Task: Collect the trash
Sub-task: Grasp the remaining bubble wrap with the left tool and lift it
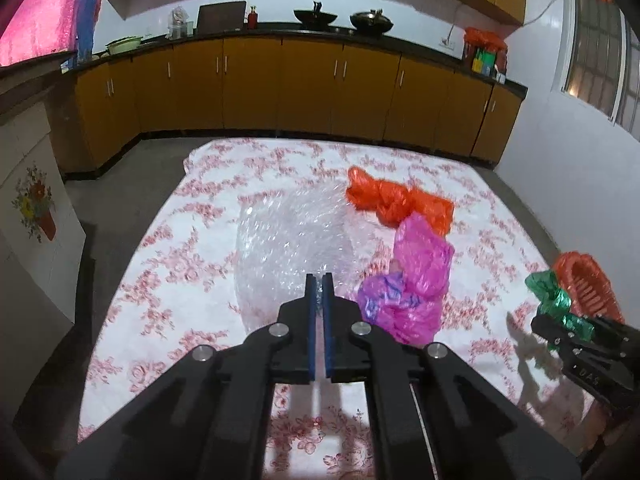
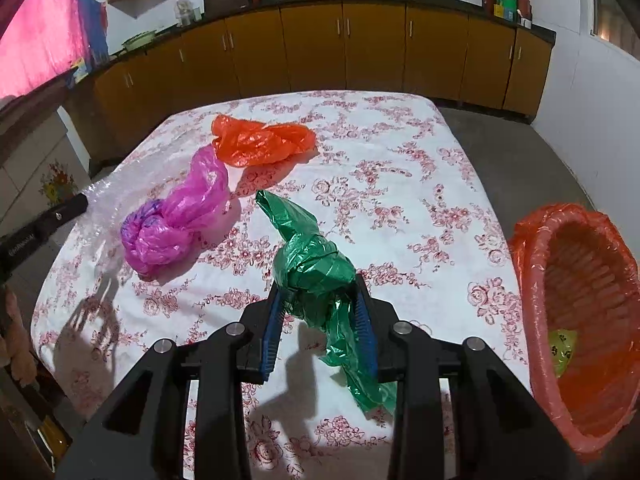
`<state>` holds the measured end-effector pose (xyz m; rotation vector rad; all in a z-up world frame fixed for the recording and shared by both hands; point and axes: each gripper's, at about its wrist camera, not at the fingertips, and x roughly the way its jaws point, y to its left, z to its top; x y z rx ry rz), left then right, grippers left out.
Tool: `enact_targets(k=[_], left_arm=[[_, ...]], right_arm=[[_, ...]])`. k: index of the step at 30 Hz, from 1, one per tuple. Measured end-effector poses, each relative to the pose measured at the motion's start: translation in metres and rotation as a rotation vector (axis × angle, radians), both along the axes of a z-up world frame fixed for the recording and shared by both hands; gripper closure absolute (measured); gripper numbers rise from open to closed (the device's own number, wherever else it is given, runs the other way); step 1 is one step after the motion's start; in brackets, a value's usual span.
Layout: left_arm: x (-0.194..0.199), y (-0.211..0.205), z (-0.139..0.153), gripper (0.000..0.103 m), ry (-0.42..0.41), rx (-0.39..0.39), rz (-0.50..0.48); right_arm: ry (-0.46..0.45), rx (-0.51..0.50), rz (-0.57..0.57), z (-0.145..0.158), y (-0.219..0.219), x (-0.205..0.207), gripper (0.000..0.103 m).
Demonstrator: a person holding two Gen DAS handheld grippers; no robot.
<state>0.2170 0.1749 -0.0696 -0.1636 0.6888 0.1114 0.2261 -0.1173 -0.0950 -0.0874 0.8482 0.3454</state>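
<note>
Lower centre of the left wrist view, the left gripper (image 1: 319, 280) has its fingers pinched shut on the clear bubble wrap (image 1: 288, 236) spread on the floral counter (image 1: 160, 280). In the right wrist view, the right gripper (image 2: 320, 300) grips a crumpled green bag (image 2: 312, 264); an orange-lined basket (image 2: 580, 320) sits at right.

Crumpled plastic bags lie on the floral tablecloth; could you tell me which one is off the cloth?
The green plastic bag, clamped in the right gripper; the others lie loose.
</note>
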Motion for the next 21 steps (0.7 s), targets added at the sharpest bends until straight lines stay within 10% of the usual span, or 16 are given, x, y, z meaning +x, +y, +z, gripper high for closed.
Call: enact_targets(k=[21], left_arm=[[-0.004, -0.044, 0.07, 0.099, -0.141, -0.058, -0.132]], right_arm=[[-0.063, 0.061, -0.059, 0.033, -0.038, -0.007, 0.069]])
